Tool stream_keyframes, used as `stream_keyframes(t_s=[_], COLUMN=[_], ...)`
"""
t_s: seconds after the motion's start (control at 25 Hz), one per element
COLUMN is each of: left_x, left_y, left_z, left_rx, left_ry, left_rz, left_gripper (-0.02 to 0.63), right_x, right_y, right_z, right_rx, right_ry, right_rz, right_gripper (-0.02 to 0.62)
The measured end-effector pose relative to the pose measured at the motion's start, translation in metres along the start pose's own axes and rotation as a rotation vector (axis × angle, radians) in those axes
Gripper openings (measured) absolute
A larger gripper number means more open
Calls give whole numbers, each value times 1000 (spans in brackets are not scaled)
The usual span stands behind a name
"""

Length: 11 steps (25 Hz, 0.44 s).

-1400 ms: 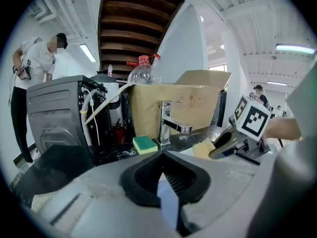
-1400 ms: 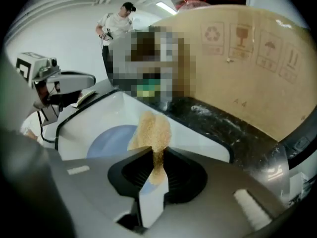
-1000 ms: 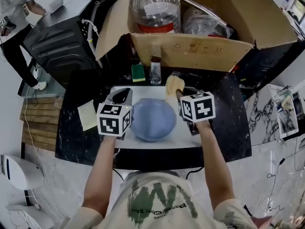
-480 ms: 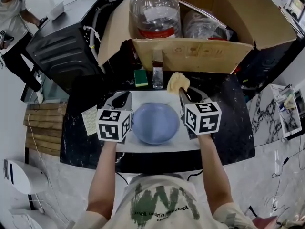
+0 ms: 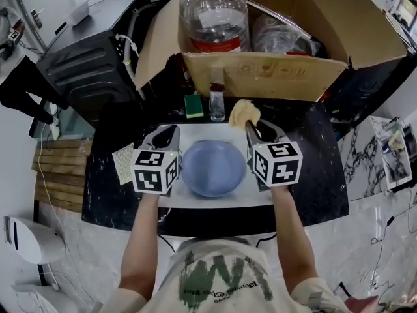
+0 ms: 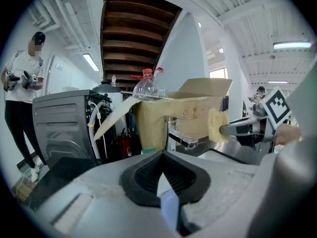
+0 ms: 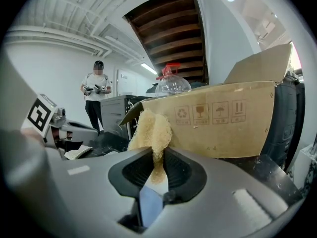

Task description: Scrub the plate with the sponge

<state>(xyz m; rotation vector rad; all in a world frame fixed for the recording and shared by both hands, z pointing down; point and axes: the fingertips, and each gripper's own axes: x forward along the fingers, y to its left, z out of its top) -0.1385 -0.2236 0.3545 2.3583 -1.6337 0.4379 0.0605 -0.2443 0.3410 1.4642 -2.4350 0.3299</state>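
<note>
A round blue plate (image 5: 212,168) lies on a white tray (image 5: 257,193) on the black counter, between my two grippers. My right gripper (image 5: 249,124) stands at the plate's right edge and is shut on a yellow sponge (image 5: 243,114), which sticks out past the plate's far rim. In the right gripper view the sponge (image 7: 151,128) is pinched between the pads of the right gripper (image 7: 158,157). My left gripper (image 5: 168,130) hovers at the plate's left side, apart from it. Its pads meet in the left gripper view (image 6: 163,175) with nothing held. The sponge (image 6: 215,125) shows there too, off to the right.
A large open cardboard box (image 5: 260,70) with a big water bottle (image 5: 212,12) stands just behind the tray. A small bottle (image 5: 217,103) and a green sponge (image 5: 192,105) sit in front of it. A pale cloth (image 5: 122,163) lies at the left. A dark machine (image 5: 91,57) stands far left.
Both grippers have drawn back slightly toward me beside the plate, the sponge still held. The person at the far left has walked almost out of the head view.
</note>
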Motion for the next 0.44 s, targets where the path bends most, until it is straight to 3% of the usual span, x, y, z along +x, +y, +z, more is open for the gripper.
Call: stream_keyframes(t_s=[0.44], left_x=[2], left_y=[-2], left_z=[-1], left_rx=[-6], left_ry=[4], left_rz=[-2], left_gripper=[-2], right_x=[0], right_y=[-2], right_z=[1], right_rx=[-5], right_ry=[-1], right_rz=[-1], right_gripper=[57])
